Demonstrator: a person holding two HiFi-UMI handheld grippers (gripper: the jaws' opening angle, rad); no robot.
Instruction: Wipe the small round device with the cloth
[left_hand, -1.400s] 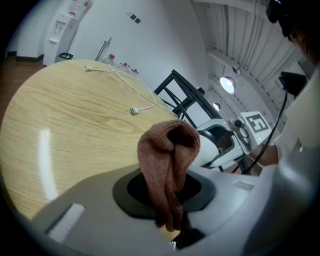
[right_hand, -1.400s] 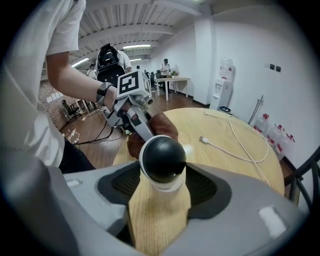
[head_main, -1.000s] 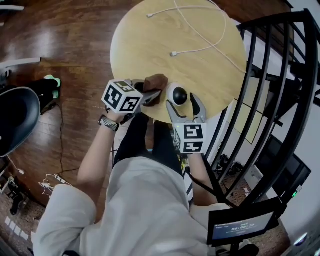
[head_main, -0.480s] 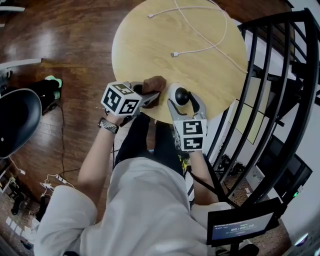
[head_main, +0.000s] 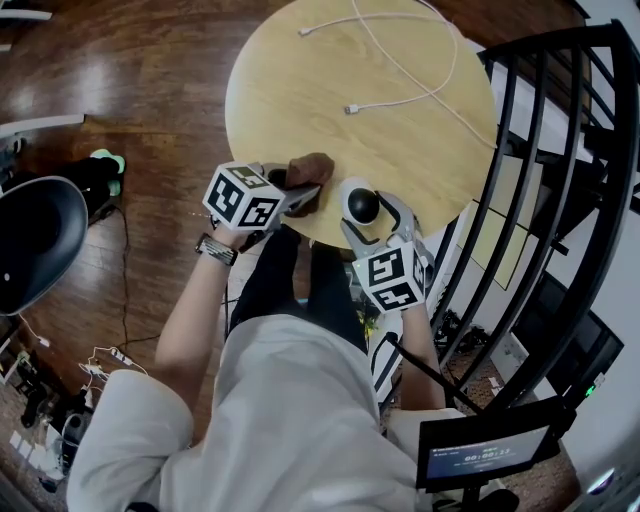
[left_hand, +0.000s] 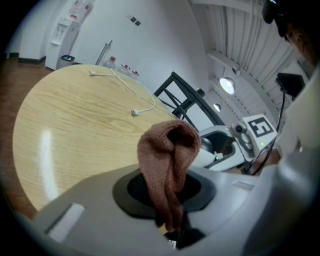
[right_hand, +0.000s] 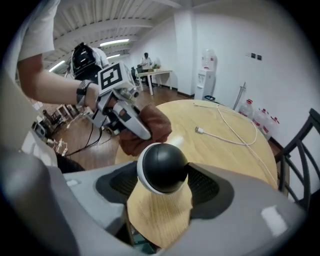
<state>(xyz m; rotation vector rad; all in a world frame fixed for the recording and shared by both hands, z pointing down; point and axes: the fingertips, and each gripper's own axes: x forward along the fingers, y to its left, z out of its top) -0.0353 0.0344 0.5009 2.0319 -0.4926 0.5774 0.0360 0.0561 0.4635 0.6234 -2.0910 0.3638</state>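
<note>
The small round device (head_main: 362, 203), white with a black dome, sits at the near edge of the round wooden table (head_main: 300, 90). My right gripper (head_main: 372, 213) has just been closing on it and is now shut on it, a pad against each side (right_hand: 162, 167). The brown cloth (head_main: 312, 166) is bunched up just left of the device. My left gripper (head_main: 308, 192) is shut on the cloth, which sticks up from between the jaws (left_hand: 167, 165). In the right gripper view the left gripper (right_hand: 125, 117) and cloth (right_hand: 150, 125) are just behind the device.
A white cable (head_main: 400, 95) loops over the far part of the table. A black metal railing (head_main: 560, 150) stands close on the right. A black chair (head_main: 35, 235) is on the wooden floor to the left, and a small screen (head_main: 490, 450) is at the lower right.
My right gripper has rolled clockwise and its jaws have closed in on the device, which has shifted slightly toward the table edge. The left gripper and cloth have stayed put.
</note>
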